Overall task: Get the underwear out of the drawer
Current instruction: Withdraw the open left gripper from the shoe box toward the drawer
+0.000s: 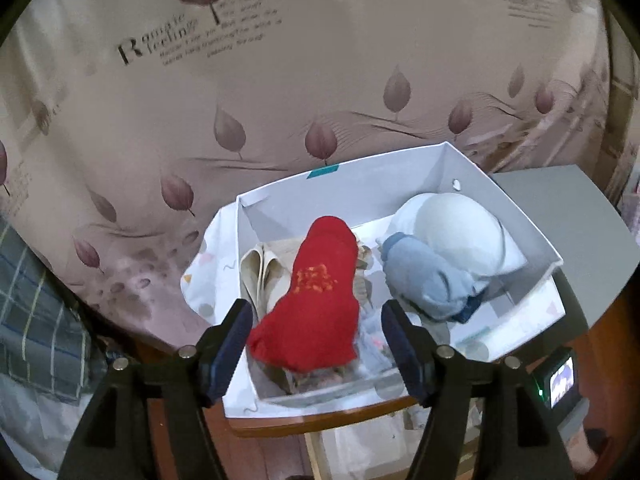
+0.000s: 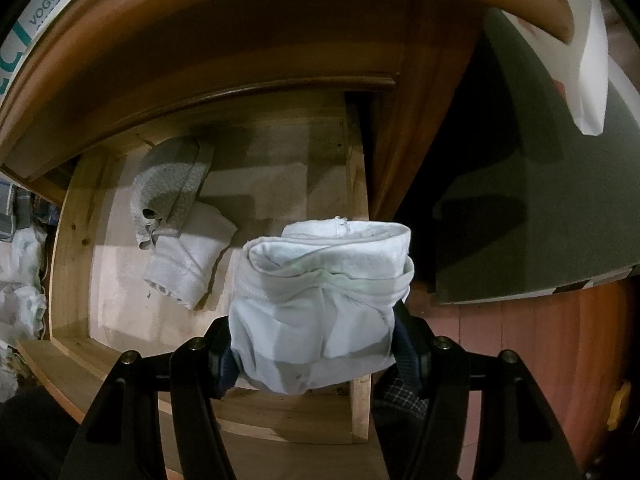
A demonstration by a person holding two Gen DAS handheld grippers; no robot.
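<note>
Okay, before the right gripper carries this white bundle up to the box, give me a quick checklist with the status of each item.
1. Right gripper clamped on the folded white underwear: ok, both pads press its sides.
2. Bundle clear of the wooden drawer floor: ok, it appears lifted.
3. Left gripper let go: ok, jaws open, pads not touching the red garment.
4. Red garment lying in the white box: ok.
5. Free space in the box: cannot tell; the blue garment and white bra fill the right side.
6. Drawer emptied: not ok, a grey-and-white piece remains.
</note>
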